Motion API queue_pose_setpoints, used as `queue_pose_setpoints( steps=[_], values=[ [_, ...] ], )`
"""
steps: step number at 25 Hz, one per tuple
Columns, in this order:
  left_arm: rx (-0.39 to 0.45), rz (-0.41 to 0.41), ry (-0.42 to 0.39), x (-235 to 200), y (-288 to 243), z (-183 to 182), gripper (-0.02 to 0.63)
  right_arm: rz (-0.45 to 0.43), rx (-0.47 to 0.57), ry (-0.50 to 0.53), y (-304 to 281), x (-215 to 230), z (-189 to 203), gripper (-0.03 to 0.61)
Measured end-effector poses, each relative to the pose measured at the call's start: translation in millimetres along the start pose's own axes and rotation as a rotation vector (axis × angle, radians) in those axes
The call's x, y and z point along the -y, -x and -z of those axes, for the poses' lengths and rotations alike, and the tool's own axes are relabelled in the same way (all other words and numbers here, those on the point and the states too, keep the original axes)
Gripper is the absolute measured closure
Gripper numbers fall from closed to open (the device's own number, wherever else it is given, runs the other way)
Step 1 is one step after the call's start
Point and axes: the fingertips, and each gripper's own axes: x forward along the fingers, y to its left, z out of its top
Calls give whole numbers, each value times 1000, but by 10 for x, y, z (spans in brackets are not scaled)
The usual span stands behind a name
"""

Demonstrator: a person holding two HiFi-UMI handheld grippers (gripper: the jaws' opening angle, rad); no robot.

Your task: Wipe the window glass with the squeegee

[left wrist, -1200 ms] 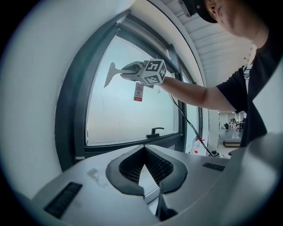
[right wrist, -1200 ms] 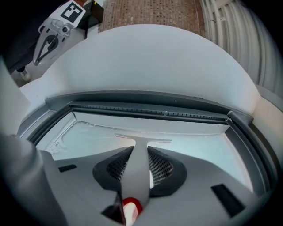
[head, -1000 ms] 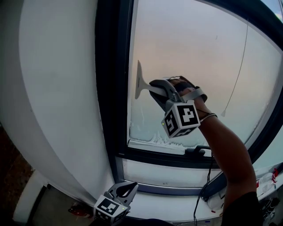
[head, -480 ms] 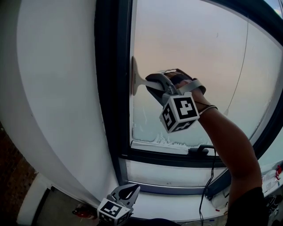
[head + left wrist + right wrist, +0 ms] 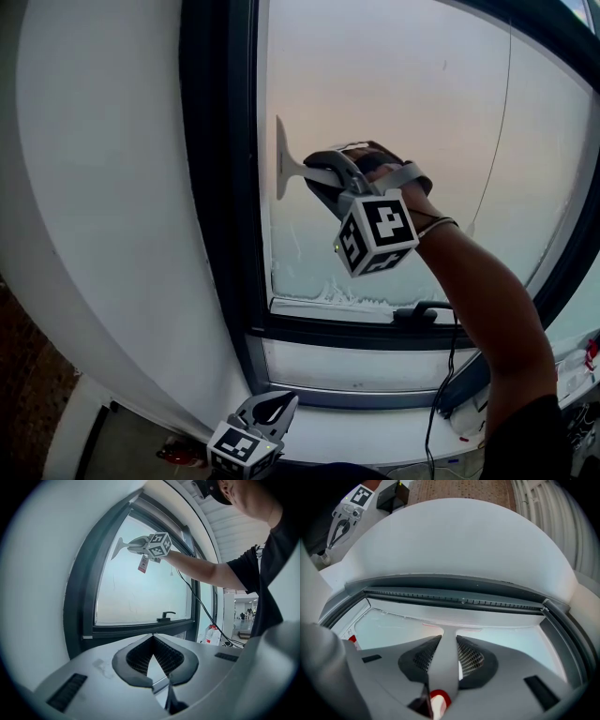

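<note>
Since a second ago the squeegee [image 5: 280, 161] blade has slid closer to the dark window frame [image 5: 221, 187] and lies flat on the window glass [image 5: 394, 94]. The right gripper [image 5: 317, 178] jaws clamp its handle, with the blade just past their tips. We see the left gripper [image 5: 152, 660] jaws closed on nothing.
</note>
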Motion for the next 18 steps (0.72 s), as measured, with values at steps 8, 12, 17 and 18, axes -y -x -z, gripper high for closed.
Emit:
queue_pose_setpoints(
  steps=[8, 12, 17, 18],
  values=[
    [-11, 37, -11, 129, -147, -7, 614, -19, -26, 0, 266, -81, 261, 491],
    [-20, 59, -11, 212, -260, 11, 614, -28, -45, 2, 443, -114, 453, 491],
    [-39, 82, -10, 318, -378, 58, 614, -45, -69, -1, 690, -180, 685, 491],
    [-41, 83, -7, 333, -395, 59, 614, -46, -76, 0, 739, -188, 733, 491]
  ],
)
